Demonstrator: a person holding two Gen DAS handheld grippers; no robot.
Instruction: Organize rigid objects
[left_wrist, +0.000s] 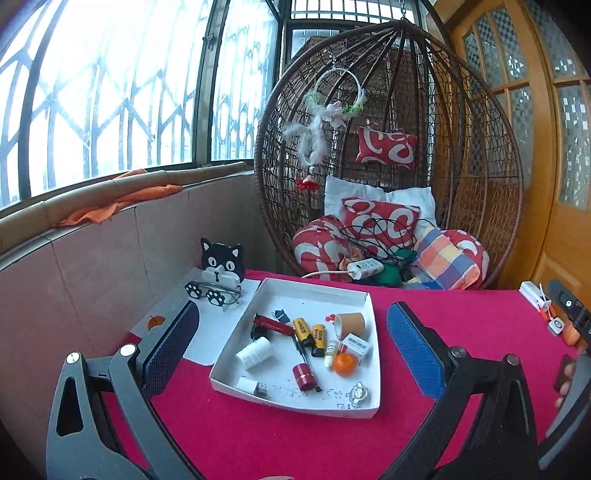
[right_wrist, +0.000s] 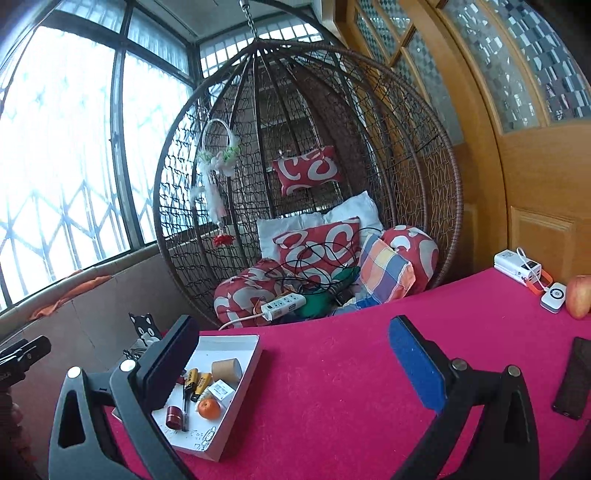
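A shallow white tray lies on the red tablecloth, also at the lower left of the right wrist view. In it lie several small things: a red stapler, two yellow batteries, a cardboard tape roll, a white bottle, a dark red cylinder, a small orange and a black pen. My left gripper hovers open above the tray with nothing between its fingers. My right gripper is open over bare red cloth, right of the tray.
A cat-shaped stand with glasses sits behind the tray on white paper. A hanging wicker chair with cushions and a power strip stands beyond the table. At the right lie a power bank, an apple and a phone.
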